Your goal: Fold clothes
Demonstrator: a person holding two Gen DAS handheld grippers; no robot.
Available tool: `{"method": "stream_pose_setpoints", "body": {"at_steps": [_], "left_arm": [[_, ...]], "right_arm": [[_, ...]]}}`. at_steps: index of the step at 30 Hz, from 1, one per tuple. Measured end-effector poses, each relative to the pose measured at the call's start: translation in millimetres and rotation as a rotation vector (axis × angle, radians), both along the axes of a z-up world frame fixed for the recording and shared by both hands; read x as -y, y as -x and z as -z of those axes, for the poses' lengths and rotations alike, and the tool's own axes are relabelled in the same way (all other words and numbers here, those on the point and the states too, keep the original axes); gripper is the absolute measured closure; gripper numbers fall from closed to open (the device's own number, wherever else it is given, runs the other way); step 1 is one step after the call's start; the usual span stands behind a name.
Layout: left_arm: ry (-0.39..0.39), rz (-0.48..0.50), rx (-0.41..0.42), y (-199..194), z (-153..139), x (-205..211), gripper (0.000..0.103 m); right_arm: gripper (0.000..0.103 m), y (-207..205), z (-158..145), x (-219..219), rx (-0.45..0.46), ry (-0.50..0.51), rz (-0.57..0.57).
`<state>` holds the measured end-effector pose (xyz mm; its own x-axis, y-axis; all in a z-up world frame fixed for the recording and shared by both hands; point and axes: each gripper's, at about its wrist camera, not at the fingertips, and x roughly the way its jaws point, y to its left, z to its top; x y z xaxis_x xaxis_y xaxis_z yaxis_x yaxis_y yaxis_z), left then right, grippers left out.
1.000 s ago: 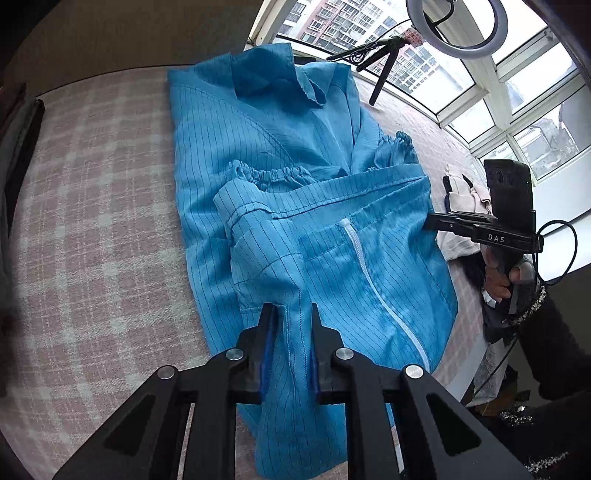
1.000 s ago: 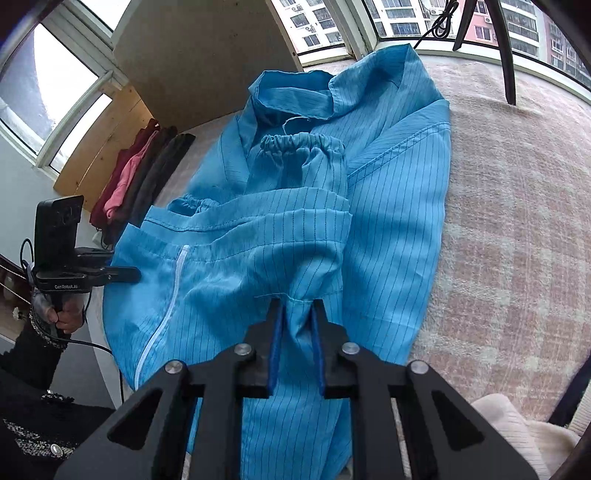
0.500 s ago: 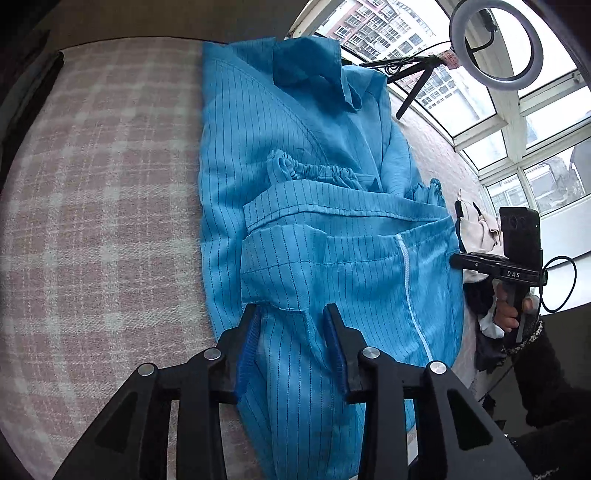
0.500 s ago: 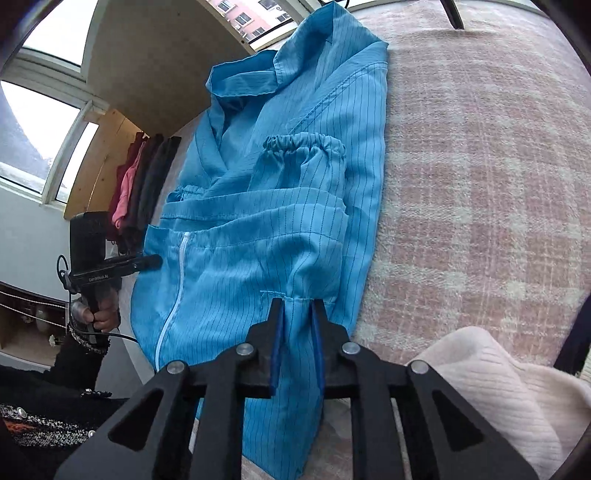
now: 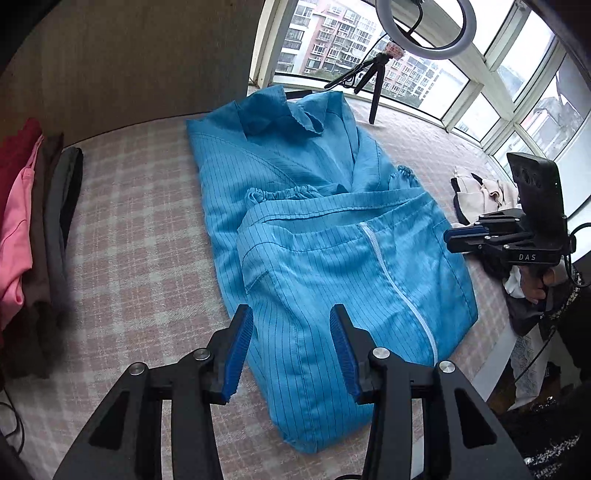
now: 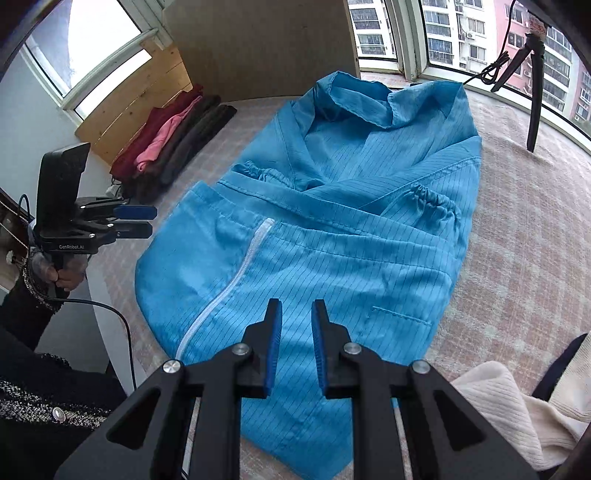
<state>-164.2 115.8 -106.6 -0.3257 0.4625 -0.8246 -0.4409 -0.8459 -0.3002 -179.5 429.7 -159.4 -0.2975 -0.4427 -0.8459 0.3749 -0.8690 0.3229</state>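
Observation:
A blue pinstriped coat (image 5: 332,266) with a white zipper (image 5: 391,280) lies on the plaid bed cover (image 5: 140,229), its lower part folded up over the elastic-cuffed sleeves. My left gripper (image 5: 291,317) hovers open above the fold's near left corner, with nothing pinched. The right wrist view shows the same coat (image 6: 332,251) and zipper (image 6: 229,280). My right gripper (image 6: 296,308) hangs just above the cloth; its jaws stand a narrow gap apart and are closing, with no fabric between them. Each view shows the other gripper, the right (image 5: 465,236) and the left (image 6: 136,221), beside the coat.
A stack of folded red, pink, brown and grey clothes (image 5: 26,221) lies along the far side of the bed. A cream knit garment (image 6: 498,406) sits by my right gripper. A tripod (image 5: 373,81) and a ring light (image 5: 424,26) stand at the window.
Both grippers have let go of the coat's hem and lifted back from it. The left jaws opened wide, the right only slightly. The folded-up lower part now lies flat.

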Motion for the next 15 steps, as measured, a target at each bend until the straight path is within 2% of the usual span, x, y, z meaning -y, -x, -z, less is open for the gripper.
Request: {"method": "stream_pose_setpoints", "body": {"at_steps": [1,2,3,4,5,6,7,8,9,10,13,15], "left_arm": [[-0.032,0.022,-0.019,3.1,0.6,-6.6,0.062],[-0.046,0.032,0.011,12.8,13.4,-12.3,0.059],[-0.06,0.042,0.042,22.6,26.4,-18.0,0.061],[-0.012,0.033,0.117,32.8,42.2,-26.4,0.066],[0.005,0.028,0.173,37.7,50.9,-25.5,0.078],[-0.024,0.011,0.176,35.0,47.9,-17.7,0.079],[-0.061,-0.006,0.133,25.7,36.8,-5.6,0.077],[-0.084,-0.011,0.082,13.4,25.1,6.6,0.064],[-0.088,-0.019,0.038,0.7,16.4,17.5,0.047],[-0.094,-0.029,0.012,-10.1,12.3,25.9,0.043],[-0.143,-0.03,0.058,-22.8,20.4,33.9,0.041],[-0.116,-0.019,0.08,-23.8,33.4,24.8,0.042]], "right_arm": [[0.092,0.9,9.8,4.1,0.019,-0.018,0.011],[0.093,1.8,19.9,7.7,0.039,-0.041,0.022],[0.094,2.7,31.8,8.2,0.069,-0.102,0.032],[0.096,3.7,42.1,8.8,0.096,-0.159,0.041],[0.096,4.3,41.7,8.8,0.112,-0.185,0.045],[0.096,4.8,39.5,9.6,0.121,-0.207,0.046],[0.095,4.7,24.1,15.1,0.085,-0.199,0.028],[0.095,4.9,8.4,21.2,0.047,-0.189,0.01],[0.091,7.8,-9.0,31.4,0.002,-0.17,-0.02],[0.085,11.3,-25.8,41.9,-0.041,-0.149,-0.048],[0.082,38.7,-53.9,83.7,-0.08,-0.056,-0.119],[0.082,56.6,-52.6,120.8,-0.063,-0.033,-0.189]]}}
